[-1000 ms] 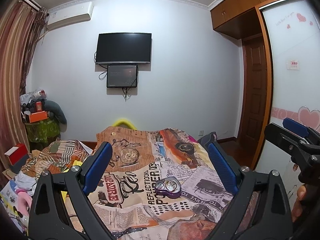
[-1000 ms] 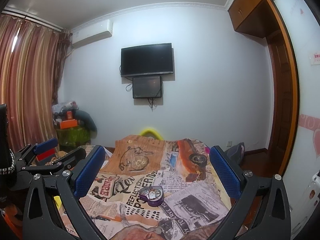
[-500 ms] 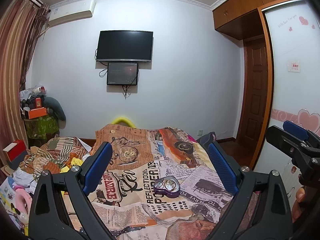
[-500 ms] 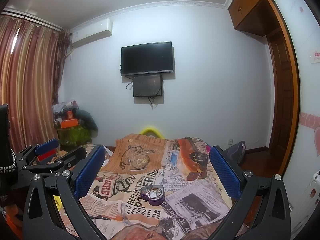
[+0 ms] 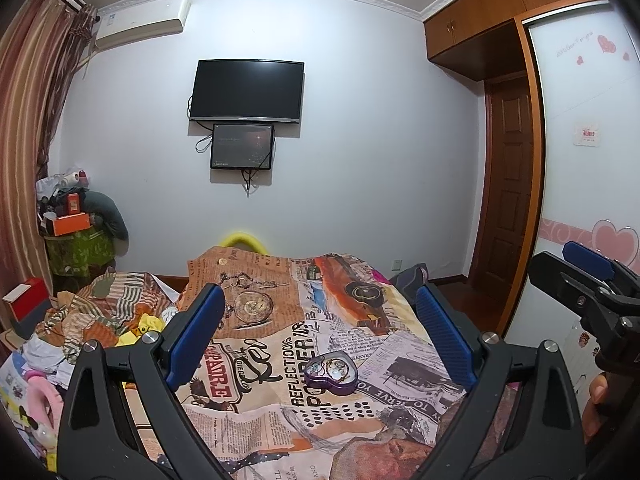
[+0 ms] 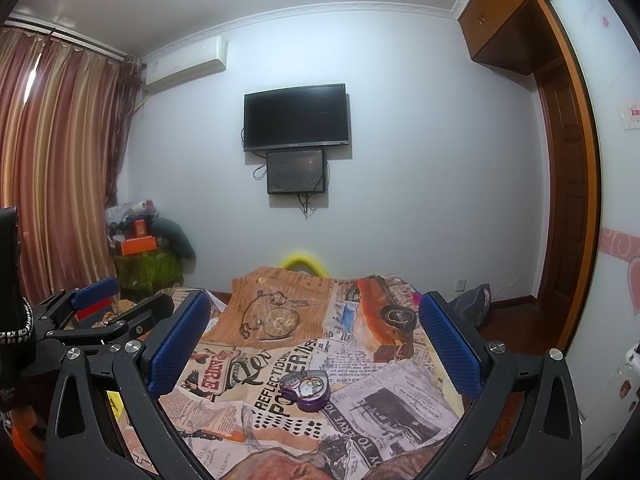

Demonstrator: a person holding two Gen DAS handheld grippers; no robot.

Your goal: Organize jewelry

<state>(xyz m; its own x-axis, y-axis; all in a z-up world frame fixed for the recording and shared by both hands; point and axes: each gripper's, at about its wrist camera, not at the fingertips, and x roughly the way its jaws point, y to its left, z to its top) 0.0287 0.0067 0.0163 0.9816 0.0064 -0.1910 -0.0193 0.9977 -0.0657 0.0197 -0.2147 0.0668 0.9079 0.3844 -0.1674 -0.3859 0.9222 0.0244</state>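
A purple heart-shaped jewelry box [image 5: 331, 372] [image 6: 306, 389] lies open on the newspaper-print bedspread [image 5: 280, 408], with small pieces of jewelry inside it. My left gripper [image 5: 318, 328] is open, raised over the near part of the bed, and the box shows between its blue pads. My right gripper [image 6: 316, 330] is open too, at about the same height, with the box a little below its middle. Neither holds anything. In the left wrist view, the right gripper [image 5: 588, 276] pokes in at the right edge; in the right wrist view, the left gripper [image 6: 104, 308] shows at the left edge.
A pile of clothes and fabric [image 5: 80, 320] lies left of the bed. A wall TV [image 5: 247, 91] hangs ahead, a cluttered green stand [image 5: 76, 248] sits in the left corner, and a wardrobe [image 5: 584, 184] and wooden door [image 5: 508, 216] are on the right. A person's hand [image 5: 596, 404] grips the right tool.
Both views have tilted up slightly, so the bed and the box sit a little lower in frame. Both grippers stay open and the box has not moved.
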